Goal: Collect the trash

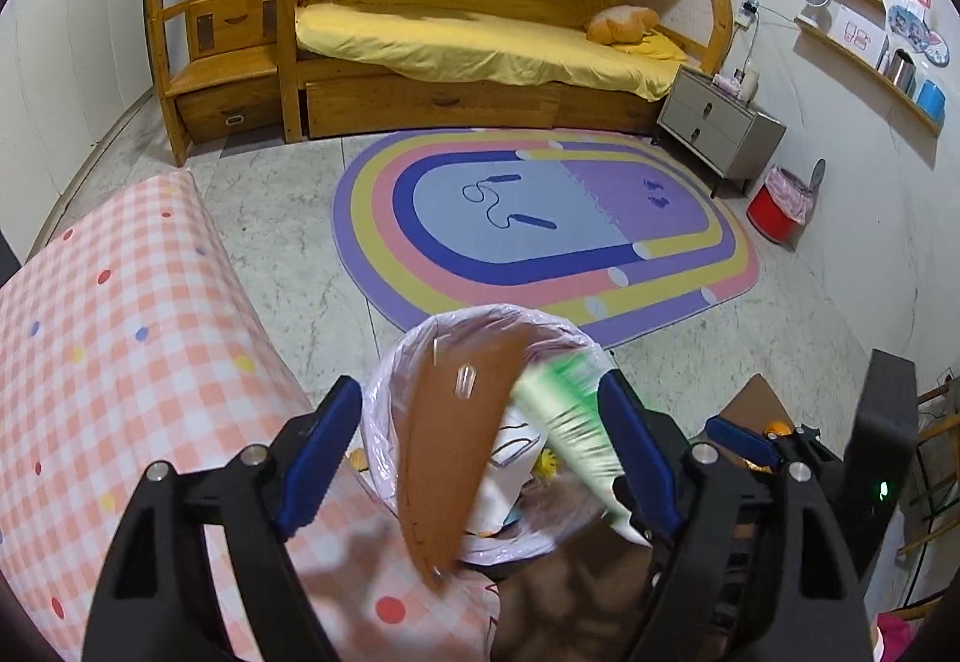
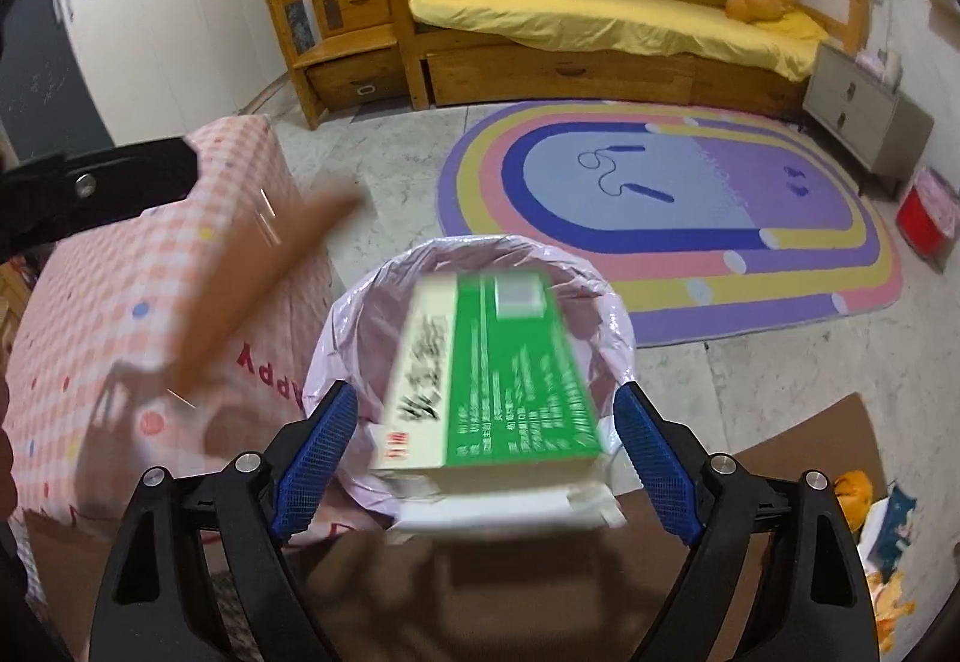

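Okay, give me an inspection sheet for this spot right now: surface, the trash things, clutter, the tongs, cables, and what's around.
Surface: checked pink tablecloth on the left; marble floor beyond.
Job's things: bin with pink liner below both tongs; brown card piece between the left pads, blurred, grip not visible; green and white box over the bin, blurred, clear of the right pads.
Clutter: papers and wrappers in the bin; orange and blue bits on the floor at right.
Grippers: left tongs wide apart; right tongs open.
Cables: charger cord on the wall; jump rope on the rug.
Surroundings: bunk bed, rainbow rug, nightstand, red bin.
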